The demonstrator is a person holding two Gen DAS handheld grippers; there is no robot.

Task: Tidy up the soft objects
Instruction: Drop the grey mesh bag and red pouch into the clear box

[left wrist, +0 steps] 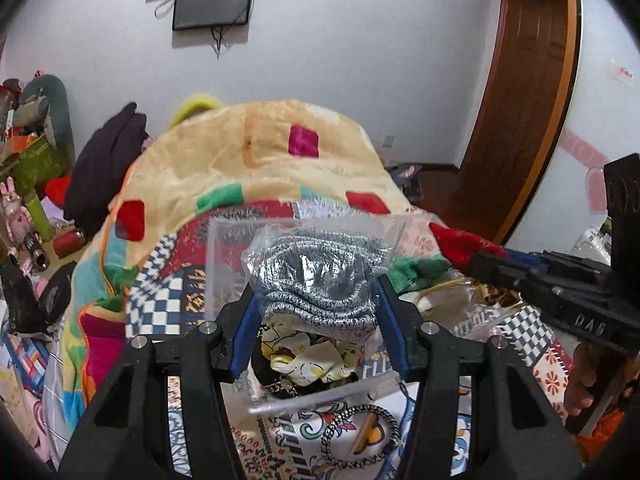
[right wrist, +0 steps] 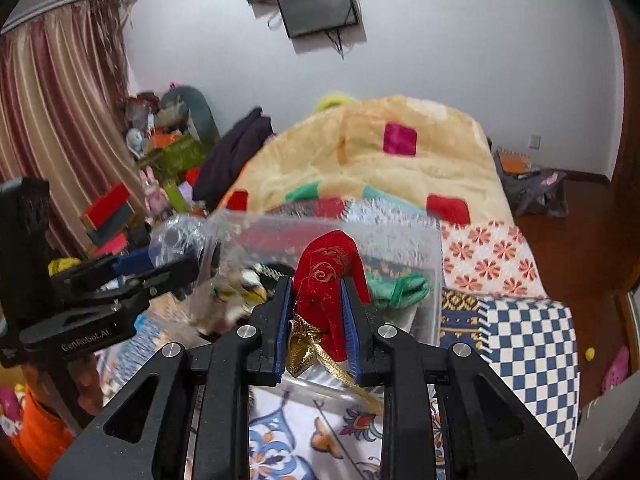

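My left gripper (left wrist: 316,300) is shut on a grey knitted item in a clear plastic bag (left wrist: 316,276), held over a clear plastic box (left wrist: 224,240) on the bed. The box holds patterned soft items (left wrist: 308,360). My right gripper (right wrist: 316,300) is shut on a red velvet pouch with gold ribbon (right wrist: 328,268), held over the same box (right wrist: 400,236). A green cloth (right wrist: 400,286) lies in the box. The left gripper also shows in the right wrist view (right wrist: 168,264), at the left. The right gripper shows in the left wrist view (left wrist: 492,264), at the right.
A cream blanket with coloured squares (left wrist: 248,160) is heaped on the bed behind the box. A patterned sheet (right wrist: 532,344) covers the bed. Cluttered shelves (right wrist: 160,152) and curtains (right wrist: 48,120) stand at the left. A wooden door (left wrist: 528,100) is at the right.
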